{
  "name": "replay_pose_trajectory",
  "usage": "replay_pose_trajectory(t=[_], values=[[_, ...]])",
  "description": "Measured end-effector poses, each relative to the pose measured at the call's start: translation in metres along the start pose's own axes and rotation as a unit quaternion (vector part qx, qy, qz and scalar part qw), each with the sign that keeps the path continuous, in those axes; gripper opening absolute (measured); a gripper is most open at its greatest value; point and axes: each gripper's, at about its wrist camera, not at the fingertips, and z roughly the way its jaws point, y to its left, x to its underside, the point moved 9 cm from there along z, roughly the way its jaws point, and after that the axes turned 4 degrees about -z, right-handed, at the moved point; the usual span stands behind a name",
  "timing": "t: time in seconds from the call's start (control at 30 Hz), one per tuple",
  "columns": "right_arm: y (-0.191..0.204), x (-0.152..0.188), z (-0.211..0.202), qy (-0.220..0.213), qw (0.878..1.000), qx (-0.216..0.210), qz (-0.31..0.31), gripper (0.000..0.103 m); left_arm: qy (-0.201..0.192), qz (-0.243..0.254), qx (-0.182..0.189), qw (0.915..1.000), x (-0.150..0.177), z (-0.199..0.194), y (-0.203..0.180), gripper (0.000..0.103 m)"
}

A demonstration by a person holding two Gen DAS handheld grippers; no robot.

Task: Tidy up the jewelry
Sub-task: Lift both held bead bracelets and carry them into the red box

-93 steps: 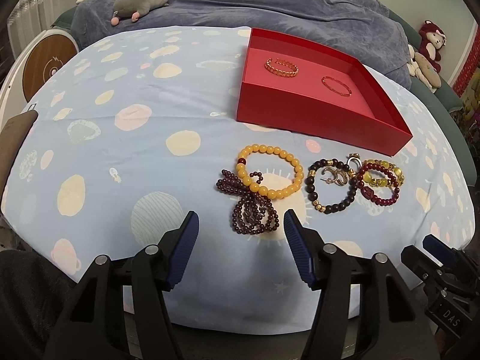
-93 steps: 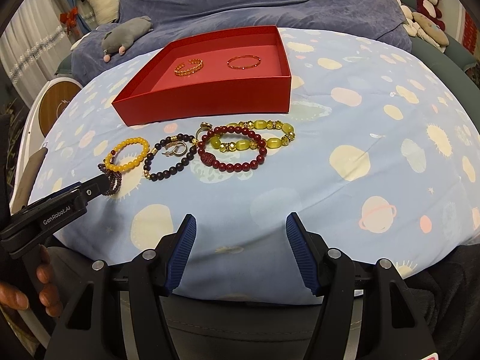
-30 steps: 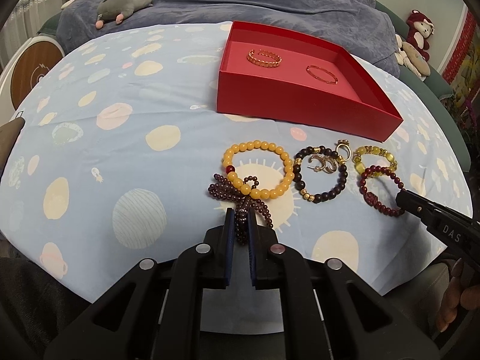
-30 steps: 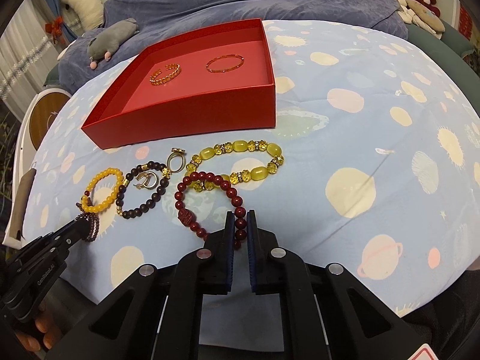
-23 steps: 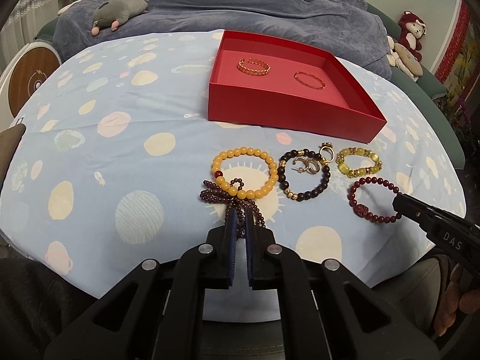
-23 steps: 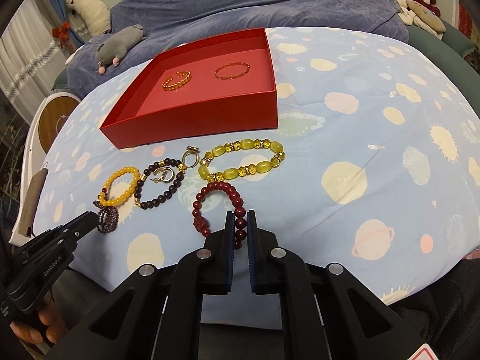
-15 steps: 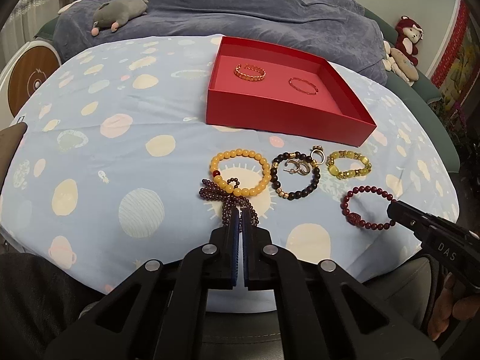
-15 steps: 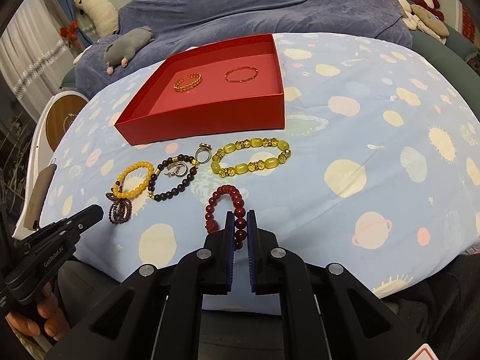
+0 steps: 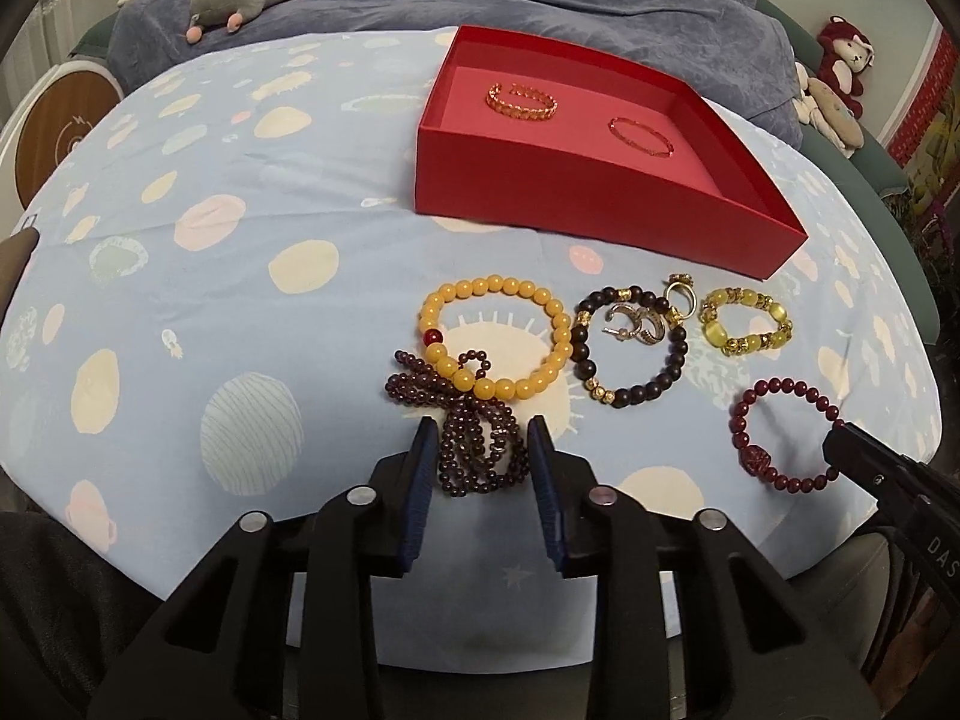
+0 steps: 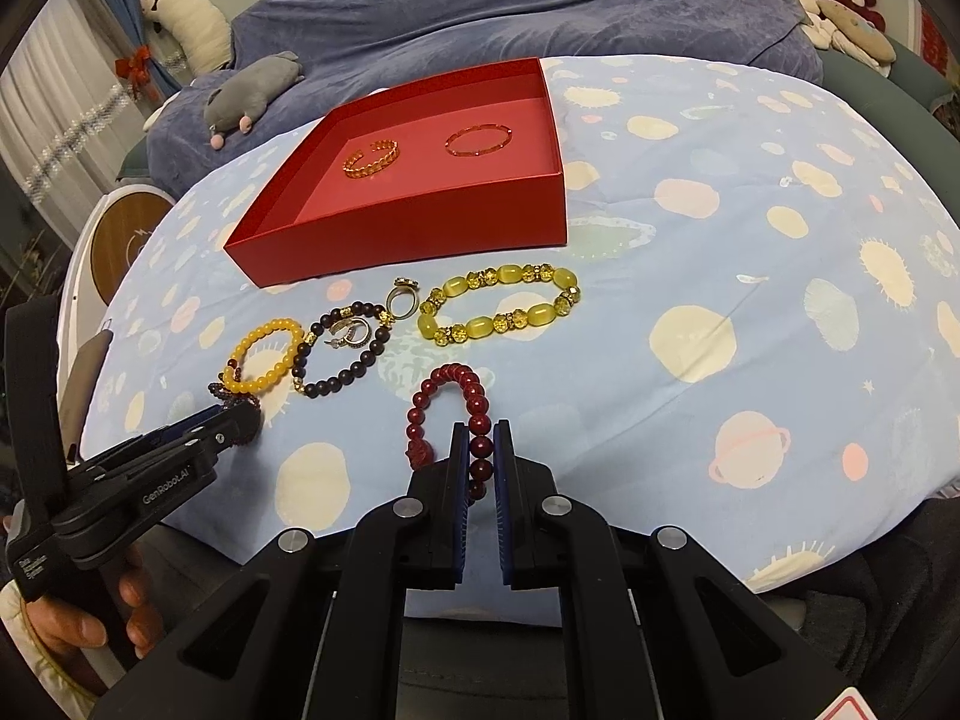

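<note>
A bed (image 9: pixel 252 192) with a pale blue planet-print sheet carries everything. On it sits a red tray (image 9: pixel 600 204). In front of the tray lie a yellow bead bracelet (image 9: pixel 498 336), a dark purple bead strand (image 9: pixel 474 450) partly over it, a black bead bracelet (image 9: pixel 630 354), a ring (image 9: pixel 681 294), a yellow-green bracelet (image 9: pixel 747 324) and a dark red bracelet (image 9: pixel 786 432).

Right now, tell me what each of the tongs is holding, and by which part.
The right tongs pinch the dark red bracelet by its near beads. The left tongs are opening around the purple bead strand, no longer gripping it.
</note>
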Motion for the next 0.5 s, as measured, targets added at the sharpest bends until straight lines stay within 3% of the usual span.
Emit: replay_pose_trajectory(t=[0.07, 0.5], values=[[0.0, 0.0, 0.001, 0.001, 1.0, 0.0, 0.001, 0.008, 0.001, 0.0, 0.01, 1.0, 0.0, -0.001, 0.0, 0.006], [0.009, -0.014, -0.017, -0.024, 1.0, -0.014, -0.004, 0.008, -0.036, 0.007, 0.044, 0.9984, -0.006, -0.049, -0.009, 0.006]])
